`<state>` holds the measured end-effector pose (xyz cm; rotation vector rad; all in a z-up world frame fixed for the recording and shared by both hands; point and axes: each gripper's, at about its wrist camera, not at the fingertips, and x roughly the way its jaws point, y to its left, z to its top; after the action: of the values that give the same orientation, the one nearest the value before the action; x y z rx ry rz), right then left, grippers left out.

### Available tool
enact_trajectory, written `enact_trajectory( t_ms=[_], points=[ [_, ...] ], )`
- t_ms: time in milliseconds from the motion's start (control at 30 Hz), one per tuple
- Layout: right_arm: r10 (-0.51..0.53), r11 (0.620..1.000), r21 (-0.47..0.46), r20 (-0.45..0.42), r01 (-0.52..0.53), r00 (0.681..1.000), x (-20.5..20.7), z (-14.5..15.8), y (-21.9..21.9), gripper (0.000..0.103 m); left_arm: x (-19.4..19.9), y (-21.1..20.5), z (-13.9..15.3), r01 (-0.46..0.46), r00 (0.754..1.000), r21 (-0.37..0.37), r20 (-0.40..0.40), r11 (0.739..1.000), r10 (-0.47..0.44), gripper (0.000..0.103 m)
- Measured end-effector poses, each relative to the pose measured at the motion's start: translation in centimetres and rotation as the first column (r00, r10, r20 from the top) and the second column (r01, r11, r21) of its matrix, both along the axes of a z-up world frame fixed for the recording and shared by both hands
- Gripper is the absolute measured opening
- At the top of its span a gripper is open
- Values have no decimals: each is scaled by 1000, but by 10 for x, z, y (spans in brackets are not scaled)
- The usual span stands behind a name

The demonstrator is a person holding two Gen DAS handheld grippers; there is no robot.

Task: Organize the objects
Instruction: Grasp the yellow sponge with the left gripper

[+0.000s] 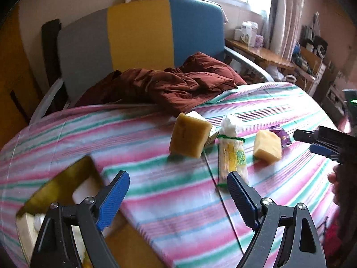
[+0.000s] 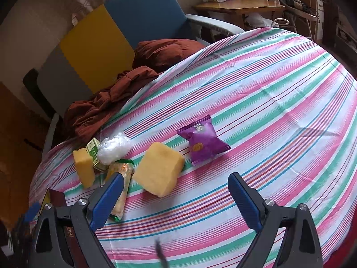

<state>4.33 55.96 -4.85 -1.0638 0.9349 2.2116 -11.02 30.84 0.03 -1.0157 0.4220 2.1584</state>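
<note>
Striped cloth (image 2: 279,84) over table, tricolour chair (image 1: 138,35) behind; both grippers' fingers spread, empty.

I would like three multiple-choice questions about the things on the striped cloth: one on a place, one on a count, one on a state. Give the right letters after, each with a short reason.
1. Where does the purple snack packet lie?
A. On the striped cloth, beside a yellow block
B. Inside the box
C. On the brown jacket

2. How many yellow sponge-like blocks are on the cloth?
A. One
B. Two
C. Four

3. How does the left gripper stand?
A. Shut on a block
B. Shut on the packet
C. Open, holding nothing

Answers:
1. A: the right wrist view shows the packet flat on the cloth, just past the nearer block.
2. B: one nearer block and one farther block show there.
3. C: the left wrist view shows its blue pads wide apart with only cloth between them.
</note>
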Motion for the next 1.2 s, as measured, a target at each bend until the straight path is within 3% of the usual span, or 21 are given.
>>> enact_trajectory(
  t_ms=[367,467,700,767,833,900,1100,1200],
  points=[
    [39,999,-13,5,-39,999,-6,-4,-2,96,-50,69,-28,109,993,-86,-30,990,-112,96],
    [-13,1000,-2,-13,13,1000,2,-2,5,96,-65,80,-38,119,993,-86,9,989,-118,99],
    [-161,982,-108,-48,155,986,26,-11,34,96,-87,96,-53,121,989,-49,95,991,-116,99],
    [-169,979,-121,-40,163,985,26,-14,37,96,-90,99,-59,128,984,-46,128,991,-121,94],
    [-171,980,-107,-25,167,985,24,-15,38,96,-91,100,-63,128,982,-56,146,990,-119,69],
    [-182,979,-94,-11,180,983,23,-17,40,96,-91,97,-62,125,977,-22,180,992,-119,60],
    [-242,965,-107,1,241,970,32,-22,51,96,-62,79,-44,122,984,-14,132,992,-119,56],
    [-269,956,-116,9,268,963,36,-25,56,96,-38,66,-34,134,978,2,159,991,-133,57]
  ],
)
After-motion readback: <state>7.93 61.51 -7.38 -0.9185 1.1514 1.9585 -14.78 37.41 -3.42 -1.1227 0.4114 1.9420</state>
